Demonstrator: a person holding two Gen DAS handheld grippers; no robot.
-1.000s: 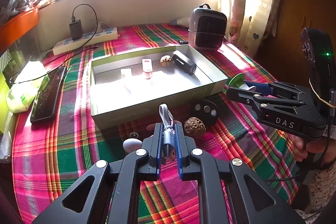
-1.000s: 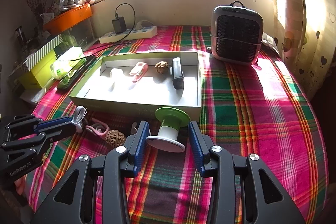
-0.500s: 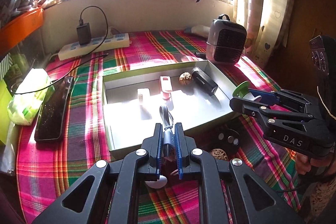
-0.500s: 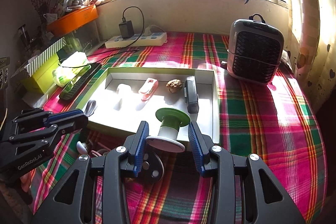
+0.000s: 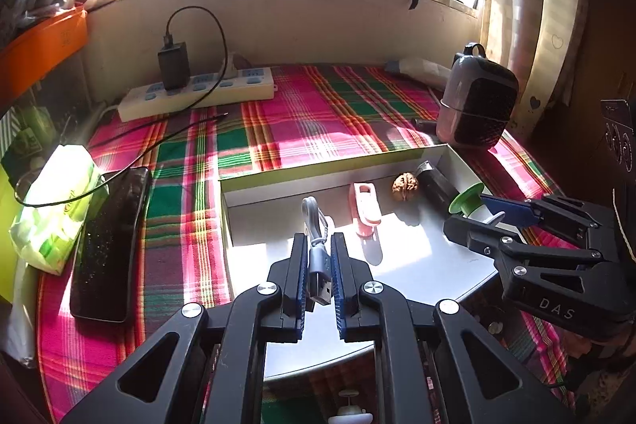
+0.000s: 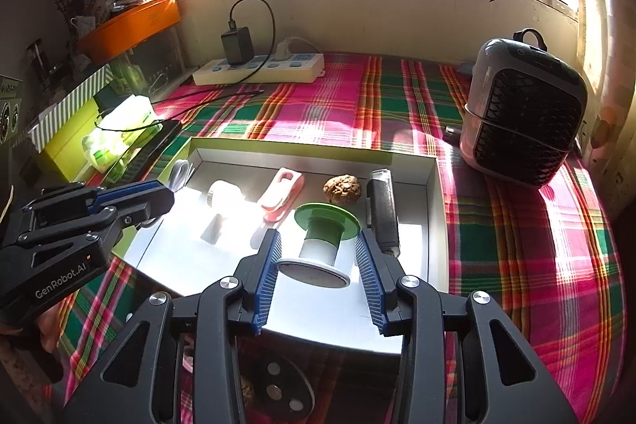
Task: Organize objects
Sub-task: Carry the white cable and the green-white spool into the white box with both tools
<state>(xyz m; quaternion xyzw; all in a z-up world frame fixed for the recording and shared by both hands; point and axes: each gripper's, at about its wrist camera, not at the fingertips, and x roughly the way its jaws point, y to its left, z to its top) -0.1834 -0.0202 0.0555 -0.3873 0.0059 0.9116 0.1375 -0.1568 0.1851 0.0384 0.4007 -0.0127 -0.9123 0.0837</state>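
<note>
My left gripper (image 5: 318, 245) is shut on a short grey USB cable (image 5: 317, 257) and holds it above the near left part of the green-rimmed tray (image 5: 318, 165). My right gripper (image 6: 318, 245) is shut on a green-and-white spool (image 6: 322, 237) above the tray's (image 6: 310, 146) near right part. In the tray lie a white cylinder (image 6: 222, 195), a pink clip (image 6: 280, 191), a walnut (image 6: 342, 188) and a black oblong device (image 6: 382, 209). The right gripper also shows in the left wrist view (image 5: 473, 211), the left gripper in the right wrist view (image 6: 169, 193).
A black key fob (image 6: 278, 392) and a second walnut (image 6: 248, 394) lie on the plaid cloth below the tray's near edge. A small heater (image 6: 520, 110) stands at the right, a power strip (image 6: 258, 68) at the back, a phone (image 5: 111, 241) and tissue pack (image 5: 51, 213) at the left.
Both grippers have moved forward and up from the cloth in front of the tray to over the tray, each still holding its object.
</note>
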